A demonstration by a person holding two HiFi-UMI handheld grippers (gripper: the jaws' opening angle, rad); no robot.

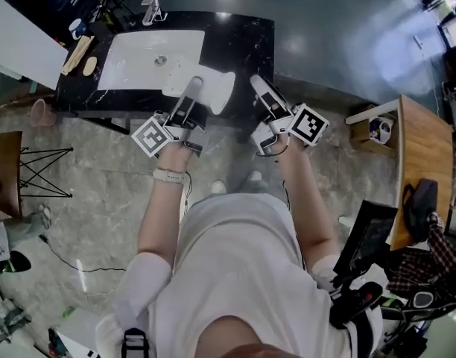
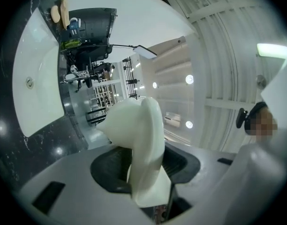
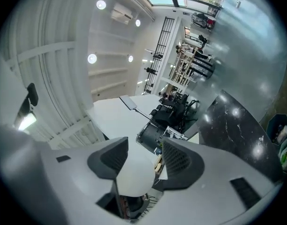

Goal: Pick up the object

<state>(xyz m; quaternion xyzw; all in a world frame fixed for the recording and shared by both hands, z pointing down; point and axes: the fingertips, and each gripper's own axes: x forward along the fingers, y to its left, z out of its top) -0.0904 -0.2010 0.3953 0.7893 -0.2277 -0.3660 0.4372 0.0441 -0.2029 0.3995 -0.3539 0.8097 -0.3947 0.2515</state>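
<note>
Grey stone floor tiles run up to a black marble counter with a white rectangular sink basin set into it and a chrome tap at its far edge. The left gripper reaches over the counter's near edge, just right of the basin. Its jaws are clamped on a white flared plastic object, a smooth piece that is broad at one end and narrows to a blunt neck. In the left gripper view both dark ribbed pads press on the object, which stands up out of the jaws, with the basin and counter to the left behind it. From the head view it seems to hang just above the marble, though whether it touches cannot be made out. The right gripper hovers over the counter's near right part, close beside the object. Its jaws stand well apart, and its pads touch nothing.
</note>
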